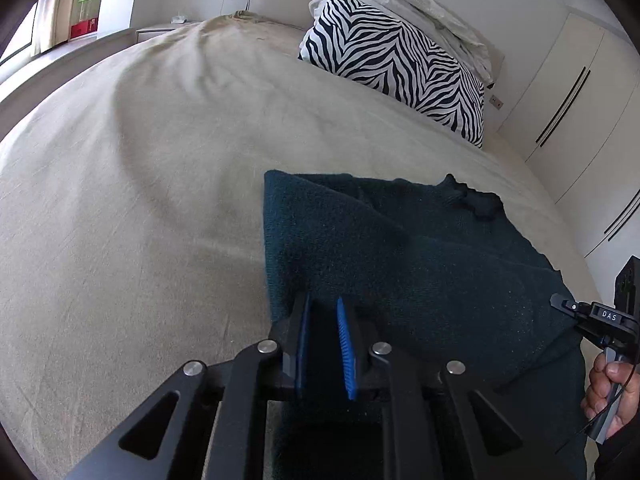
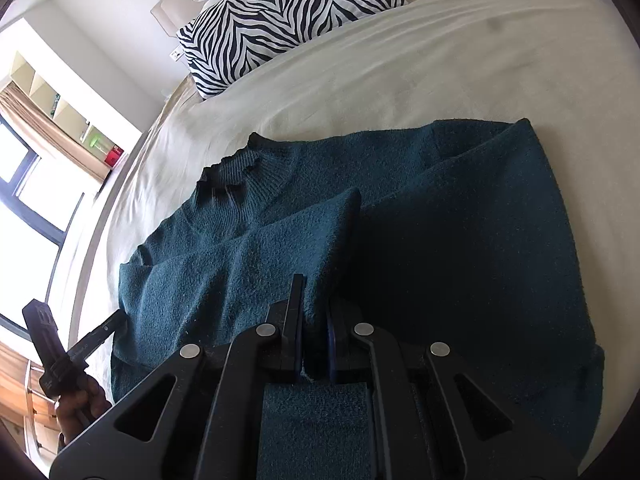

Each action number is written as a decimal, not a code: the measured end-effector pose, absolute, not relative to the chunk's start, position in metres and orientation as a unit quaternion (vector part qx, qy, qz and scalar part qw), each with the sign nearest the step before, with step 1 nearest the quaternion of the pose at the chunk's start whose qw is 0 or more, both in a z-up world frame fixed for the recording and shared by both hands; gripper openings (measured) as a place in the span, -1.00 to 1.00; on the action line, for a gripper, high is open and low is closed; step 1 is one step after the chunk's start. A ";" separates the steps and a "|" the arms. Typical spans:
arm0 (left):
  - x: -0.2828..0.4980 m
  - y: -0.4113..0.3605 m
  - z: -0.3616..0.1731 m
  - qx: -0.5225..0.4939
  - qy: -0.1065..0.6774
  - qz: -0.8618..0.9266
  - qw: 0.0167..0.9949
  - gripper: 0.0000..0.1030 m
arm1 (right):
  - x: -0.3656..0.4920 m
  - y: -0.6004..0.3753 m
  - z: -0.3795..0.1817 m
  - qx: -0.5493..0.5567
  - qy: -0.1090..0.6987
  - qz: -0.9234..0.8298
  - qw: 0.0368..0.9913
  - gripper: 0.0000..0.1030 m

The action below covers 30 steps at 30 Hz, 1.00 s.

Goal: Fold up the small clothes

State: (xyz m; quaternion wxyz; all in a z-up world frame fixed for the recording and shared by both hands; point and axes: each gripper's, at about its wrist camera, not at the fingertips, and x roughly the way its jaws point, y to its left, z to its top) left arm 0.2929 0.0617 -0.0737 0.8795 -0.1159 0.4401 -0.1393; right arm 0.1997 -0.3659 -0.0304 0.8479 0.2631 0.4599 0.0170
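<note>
L claw [image 1: 324,344] grips the near hem of the dark teal sweater [image 1: 400,260], knit between its blue pads. R claw [image 2: 314,332] is clenched on a hem fold too. Sweater lies flat on the bed [image 1: 140,200], long axis running away from both claws toward collar [image 2: 236,172] & zebra pillow [image 2: 280,20]; sleeves folded in. Both hands about equally near.

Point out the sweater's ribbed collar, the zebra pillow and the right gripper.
sweater's ribbed collar [image 2: 256,178]: right wrist view, on the ribbing.
zebra pillow [image 1: 394,60]: left wrist view, middle of its striped face.
right gripper [image 2: 316,320]: right wrist view, between its fingers, shut on knit.
</note>
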 end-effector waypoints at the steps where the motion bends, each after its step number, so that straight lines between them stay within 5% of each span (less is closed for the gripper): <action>1: 0.292 0.061 -0.073 -0.113 0.439 -0.138 0.880 -0.69 | 0.202 -0.366 -0.034 0.262 0.463 0.014 0.847 -0.85; 9: 0.285 0.071 -0.067 -0.143 0.441 -0.135 0.876 -0.69 | 0.200 -0.381 -0.047 0.312 0.466 0.011 0.828 -0.81; 18: 0.275 0.100 -0.049 -0.193 0.400 -0.091 0.891 -0.66 | 0.193 -0.343 0.017 0.240 0.402 0.017 0.883 -0.75; 23: 0.273 0.079 -0.048 -0.144 0.405 -0.104 0.897 -0.66 | 0.214 -0.319 -0.035 0.246 0.471 0.052 0.846 -0.74; 30: 0.271 0.058 -0.066 -0.078 0.433 -0.082 0.894 -0.61 | 0.183 -0.352 -0.044 0.332 0.424 0.054 0.841 -0.75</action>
